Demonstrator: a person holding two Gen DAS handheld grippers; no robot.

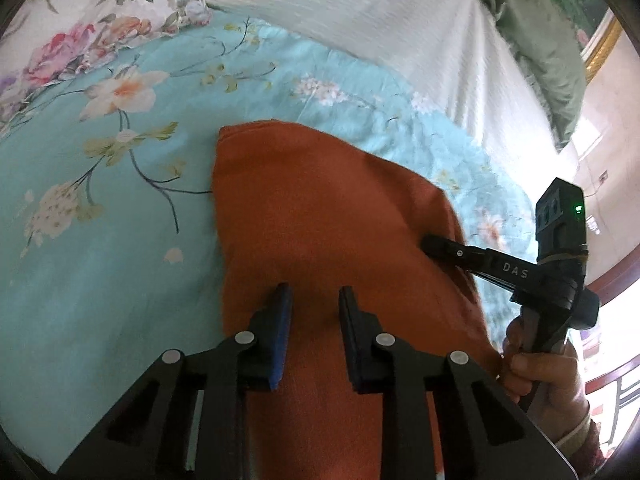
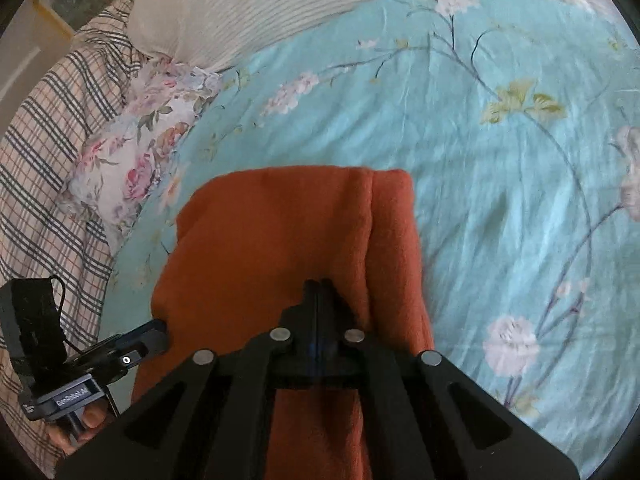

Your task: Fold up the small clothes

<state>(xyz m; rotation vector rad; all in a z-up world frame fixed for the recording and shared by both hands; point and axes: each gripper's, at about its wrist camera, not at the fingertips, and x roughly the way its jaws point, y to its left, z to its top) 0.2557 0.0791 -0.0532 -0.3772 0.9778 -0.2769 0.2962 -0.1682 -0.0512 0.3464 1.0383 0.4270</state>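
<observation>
An orange-brown garment (image 1: 320, 216) lies folded on the turquoise floral bed sheet (image 1: 100, 260); it also shows in the right wrist view (image 2: 272, 232), with a fold seam running down its right part. My left gripper (image 1: 314, 300) is open, its fingers just above the cloth's near part with nothing between them. My right gripper (image 2: 318, 284) is shut with its tips resting on the cloth; whether it pinches fabric is hidden. The right gripper also shows at the cloth's right edge in the left wrist view (image 1: 430, 242). The left gripper shows at the cloth's left edge in the right wrist view (image 2: 158, 334).
A rose-print pillow (image 1: 80, 28) and a white ribbed blanket (image 1: 380, 12) lie at the far side of the bed. A green cloth (image 1: 540, 48) lies far right. A plaid blanket (image 2: 52, 152) lies left in the right wrist view.
</observation>
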